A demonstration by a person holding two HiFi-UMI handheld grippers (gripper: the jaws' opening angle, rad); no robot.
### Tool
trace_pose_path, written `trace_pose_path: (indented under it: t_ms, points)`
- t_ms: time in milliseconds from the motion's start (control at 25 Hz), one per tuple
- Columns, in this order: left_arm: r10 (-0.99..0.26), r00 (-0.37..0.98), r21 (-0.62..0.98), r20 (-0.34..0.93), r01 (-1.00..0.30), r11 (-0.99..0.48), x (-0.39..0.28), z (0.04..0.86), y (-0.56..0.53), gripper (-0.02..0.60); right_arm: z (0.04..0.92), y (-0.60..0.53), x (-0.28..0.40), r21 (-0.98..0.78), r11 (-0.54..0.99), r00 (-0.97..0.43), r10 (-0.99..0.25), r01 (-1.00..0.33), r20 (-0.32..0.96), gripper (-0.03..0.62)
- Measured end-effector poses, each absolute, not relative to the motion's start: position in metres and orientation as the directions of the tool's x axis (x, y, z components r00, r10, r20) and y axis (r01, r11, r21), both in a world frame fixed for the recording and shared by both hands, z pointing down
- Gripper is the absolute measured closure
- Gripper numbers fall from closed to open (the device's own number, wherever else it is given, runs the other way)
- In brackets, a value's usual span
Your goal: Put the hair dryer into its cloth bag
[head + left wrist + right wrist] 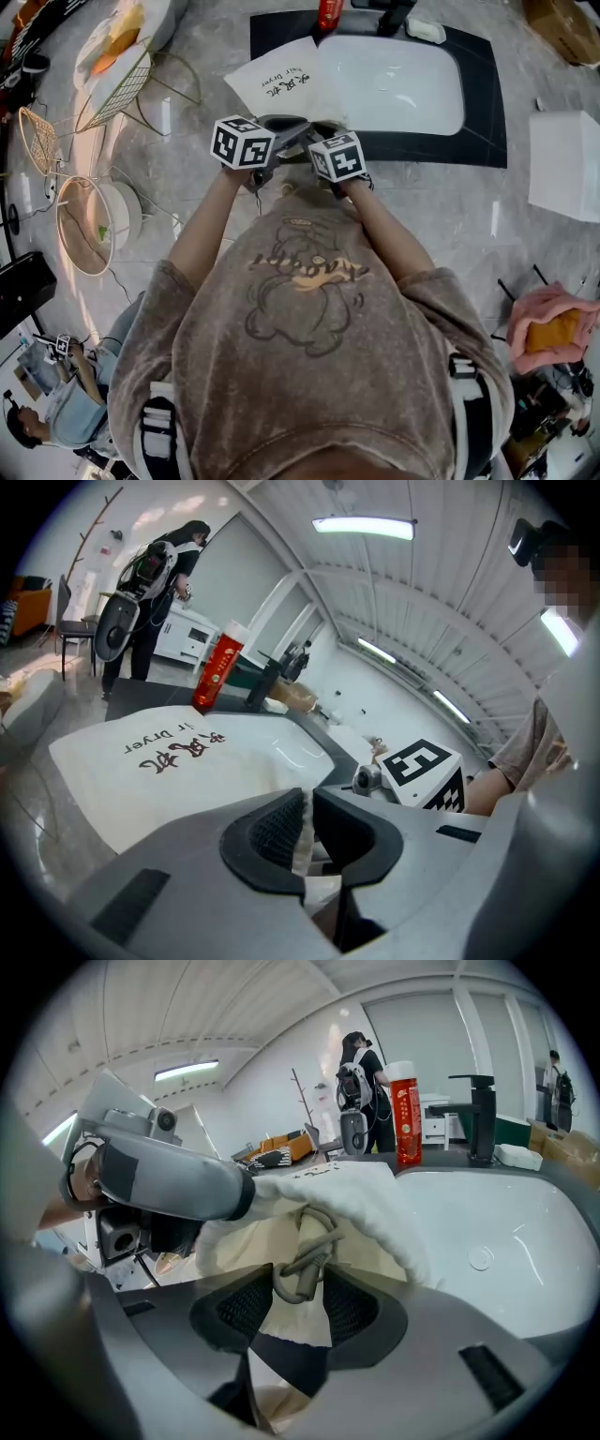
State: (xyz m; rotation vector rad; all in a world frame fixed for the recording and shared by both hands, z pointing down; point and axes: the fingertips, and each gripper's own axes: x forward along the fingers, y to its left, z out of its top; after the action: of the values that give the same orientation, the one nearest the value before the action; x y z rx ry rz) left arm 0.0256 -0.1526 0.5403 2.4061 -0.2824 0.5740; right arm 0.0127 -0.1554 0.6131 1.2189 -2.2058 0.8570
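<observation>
The white cloth bag [281,82], printed with dark lettering, lies flat over the counter edge and part of the sink, its mouth toward me. My left gripper [307,822] is shut on a fold of the bag's rim. My right gripper [305,1297] is shut on the beige drawstring knot [307,1260] and the cloth under it at the bag's mouth. In the head view both grippers meet at the near end of the bag, left gripper [281,128] beside right gripper [315,134]. I cannot make out the hair dryer in any view.
A white sink [398,84] sits in a black counter [478,103], with a red bottle [328,13], a black faucet [473,1115] and a white soap bar [427,30] behind it. Wire baskets [89,220] stand at the left, a white box [564,164] at the right.
</observation>
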Motion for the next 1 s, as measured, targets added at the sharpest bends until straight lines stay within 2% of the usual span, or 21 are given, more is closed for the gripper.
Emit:
trace_pose_path:
  t_ms: [1000]
  points:
    - [-0.044,0.873,0.555,0.485,-0.346,-0.757,0.019,0.553,-0.158,0.529,0.618,-0.143,0.03,-0.231,0.463,-0.489,-0.577,-0.856,0.654,0.402]
